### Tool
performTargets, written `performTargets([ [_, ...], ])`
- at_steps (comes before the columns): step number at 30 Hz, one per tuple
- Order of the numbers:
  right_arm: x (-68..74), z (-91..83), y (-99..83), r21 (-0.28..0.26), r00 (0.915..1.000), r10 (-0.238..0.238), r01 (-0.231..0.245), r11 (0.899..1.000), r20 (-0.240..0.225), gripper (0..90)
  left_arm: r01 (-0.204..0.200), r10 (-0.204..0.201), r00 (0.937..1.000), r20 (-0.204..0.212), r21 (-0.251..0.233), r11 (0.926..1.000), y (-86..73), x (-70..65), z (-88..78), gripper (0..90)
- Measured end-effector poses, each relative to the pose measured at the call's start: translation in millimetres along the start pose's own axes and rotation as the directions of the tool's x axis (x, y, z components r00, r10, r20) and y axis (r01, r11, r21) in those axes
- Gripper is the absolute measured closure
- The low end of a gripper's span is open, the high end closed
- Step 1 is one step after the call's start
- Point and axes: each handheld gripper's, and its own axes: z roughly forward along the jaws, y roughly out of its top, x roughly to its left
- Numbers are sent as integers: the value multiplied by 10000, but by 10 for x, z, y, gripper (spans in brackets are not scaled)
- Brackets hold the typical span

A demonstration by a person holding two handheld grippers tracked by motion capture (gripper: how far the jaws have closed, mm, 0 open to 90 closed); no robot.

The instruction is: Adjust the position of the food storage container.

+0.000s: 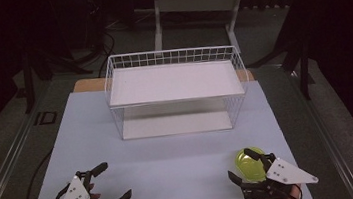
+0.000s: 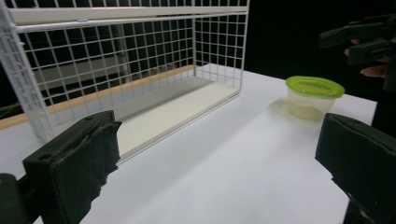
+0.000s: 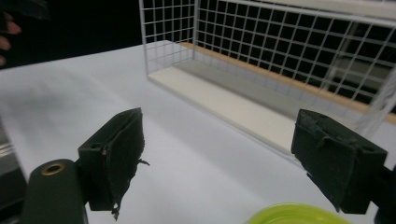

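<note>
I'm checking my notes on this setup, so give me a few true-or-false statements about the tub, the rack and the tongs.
1. The tub has a green lid. True.
2. The tub sits on the rack's top shelf. False: it stands on the table, in front of the rack.
3. The right tongs are open around the tub, above its lid. True.
4. The left tongs hold the tub. False: they are open and empty.
5. Both rack shelves are bare. True.

We can read no text, no label, no brand and no number on any thing in these pictures.
</note>
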Motion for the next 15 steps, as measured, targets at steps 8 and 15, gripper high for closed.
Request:
performTargets([
  [8,80,-33,174,132,9983,-167,175,9998,-559,169,-161,161,9998,125,-53,9999,8,-43,15,2],
  [15,18,-46,320,-23,9971,-398,397,9992,-648,136,-109,112,9998,190,-135,9998,9,-38,13,2],
])
